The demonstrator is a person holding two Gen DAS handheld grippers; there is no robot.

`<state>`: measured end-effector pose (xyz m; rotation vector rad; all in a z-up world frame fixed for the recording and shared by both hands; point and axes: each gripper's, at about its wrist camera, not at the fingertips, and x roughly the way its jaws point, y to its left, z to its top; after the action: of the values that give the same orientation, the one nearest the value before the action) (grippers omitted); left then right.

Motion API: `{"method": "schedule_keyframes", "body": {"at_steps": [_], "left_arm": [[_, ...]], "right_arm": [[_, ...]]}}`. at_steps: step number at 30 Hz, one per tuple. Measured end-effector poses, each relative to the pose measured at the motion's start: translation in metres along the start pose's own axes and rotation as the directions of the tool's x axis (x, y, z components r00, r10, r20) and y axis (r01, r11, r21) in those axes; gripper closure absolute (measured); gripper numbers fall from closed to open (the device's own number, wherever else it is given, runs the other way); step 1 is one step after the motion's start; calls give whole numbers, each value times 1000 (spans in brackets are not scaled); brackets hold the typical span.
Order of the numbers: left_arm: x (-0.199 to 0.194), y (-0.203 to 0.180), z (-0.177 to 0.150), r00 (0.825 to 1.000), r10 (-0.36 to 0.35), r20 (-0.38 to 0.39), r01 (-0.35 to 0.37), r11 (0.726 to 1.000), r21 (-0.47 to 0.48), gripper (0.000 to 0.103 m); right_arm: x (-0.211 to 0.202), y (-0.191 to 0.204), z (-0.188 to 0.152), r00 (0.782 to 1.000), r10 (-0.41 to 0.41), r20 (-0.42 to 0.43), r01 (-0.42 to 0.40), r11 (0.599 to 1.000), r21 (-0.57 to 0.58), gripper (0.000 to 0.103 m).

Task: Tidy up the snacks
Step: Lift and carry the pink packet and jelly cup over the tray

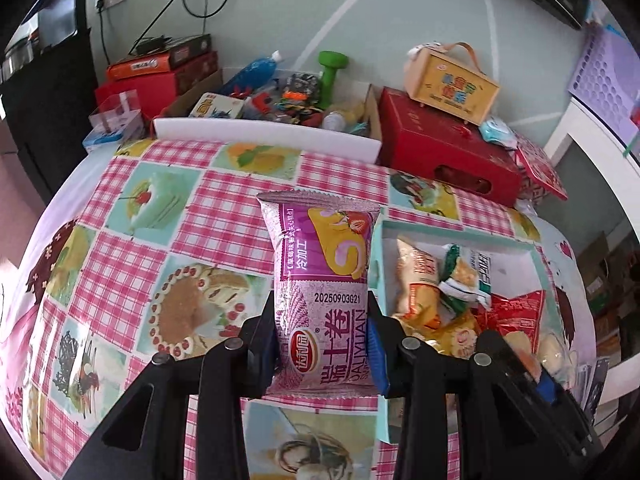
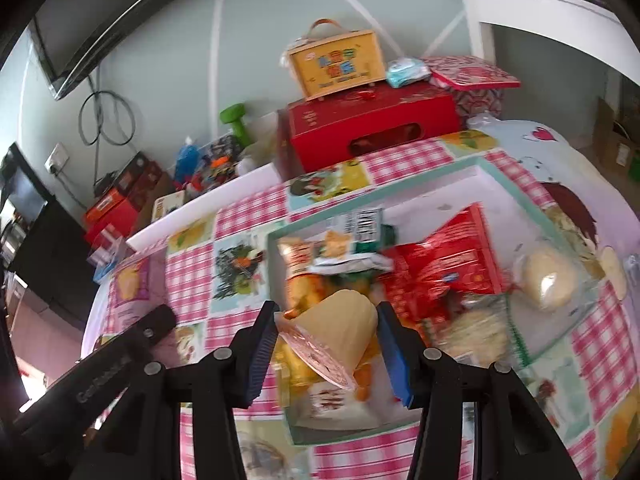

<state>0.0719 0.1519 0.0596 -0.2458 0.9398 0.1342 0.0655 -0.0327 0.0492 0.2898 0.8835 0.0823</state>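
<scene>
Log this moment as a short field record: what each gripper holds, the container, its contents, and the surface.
left gripper: shut on pink Swiss roll packet, held upright beside the box
right gripper: around a cream jelly cup, above the box; view blurred
container: shallow box with teal rim, open top
contents: red packets, yellow packet, green-and-white packet
surface: pink checked tablecloth

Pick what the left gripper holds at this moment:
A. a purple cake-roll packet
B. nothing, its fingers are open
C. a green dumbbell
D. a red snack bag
A: in the left wrist view the left gripper is closed on a purple cake-roll packet, which stands upright between its fingers, over the checked tablecloth beside the snack box.
</scene>
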Motion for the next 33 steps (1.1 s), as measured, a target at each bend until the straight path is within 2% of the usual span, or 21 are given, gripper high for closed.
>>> {"method": "schedule_keyframes", "body": {"at_steps": [5, 14, 23, 28, 33], "left_arm": [[1, -13, 0, 1000, -7, 0, 7, 999, 32, 64], [10, -48, -8, 997, -75, -33, 79, 991, 111, 64], [25, -75, -11, 991, -115, -71, 126, 975, 181, 64], [33, -76, -9, 989, -121, -85, 134, 975, 175, 64], [27, -85, -8, 980, -179, -89, 192, 964, 184, 64]], "right_arm": [[0, -37, 10, 998, -66, 8, 65, 996, 68, 51], [-2, -87, 19, 990, -143, 13, 139, 977, 159, 51], [4, -87, 18, 987, -157, -14, 158, 975, 155, 51], [6, -88, 17, 987, -155, -29, 158, 975, 159, 51], [3, -89, 17, 987, -159, -26, 161, 973, 168, 51]]}}
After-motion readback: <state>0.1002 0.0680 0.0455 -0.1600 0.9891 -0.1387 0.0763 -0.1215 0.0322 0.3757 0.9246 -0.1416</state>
